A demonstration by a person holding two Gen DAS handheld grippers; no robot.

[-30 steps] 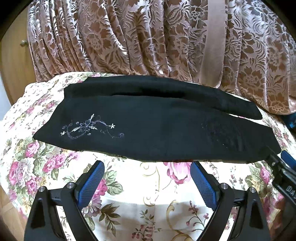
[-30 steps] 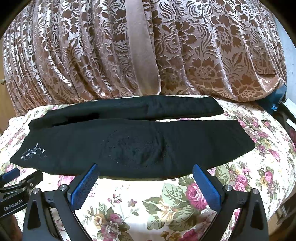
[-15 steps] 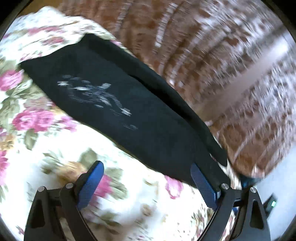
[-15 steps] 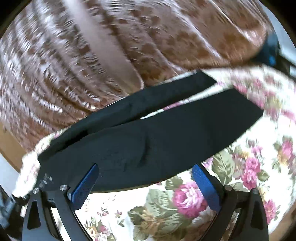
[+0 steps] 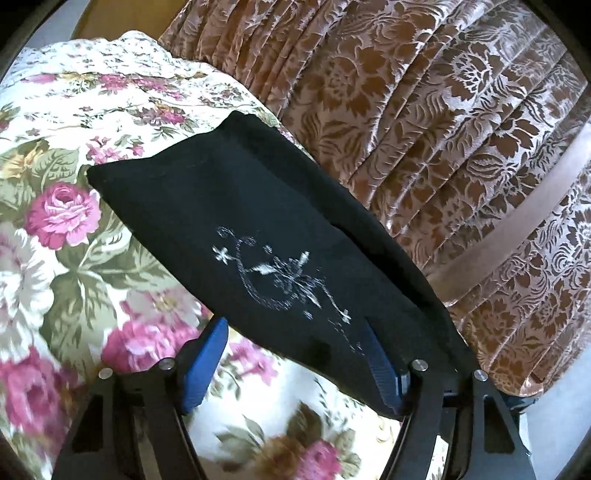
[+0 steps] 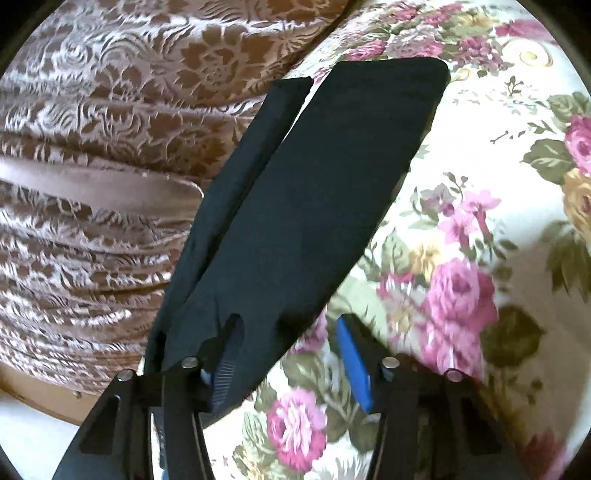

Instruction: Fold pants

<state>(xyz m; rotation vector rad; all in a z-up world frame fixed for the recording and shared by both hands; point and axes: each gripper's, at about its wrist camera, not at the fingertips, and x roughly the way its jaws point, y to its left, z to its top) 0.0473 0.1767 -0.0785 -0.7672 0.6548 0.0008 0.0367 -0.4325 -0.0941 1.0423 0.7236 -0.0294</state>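
- Both wrists have rolled and dropped onto the black pants (image 5: pixel 280 229); a second ago they hovered back from the near edge.
- Left gripper (image 5: pixel 295 354) jaws have just been closing, still apart, the embroidered end between them.
- Right gripper (image 6: pixel 288 362) jaws closing too, fabric edge over one finger, not clamped.
- Pants lie flat on floral bedspread (image 5: pixel 59 236) ahead.
- No readable writing now.

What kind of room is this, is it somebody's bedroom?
Probably a bedroom at home, though I can't be sure. Black pants lie on a soft flowered bedspread, heavy brown patterned curtains hang right behind it, and a bit of wooden furniture shows in the corner.
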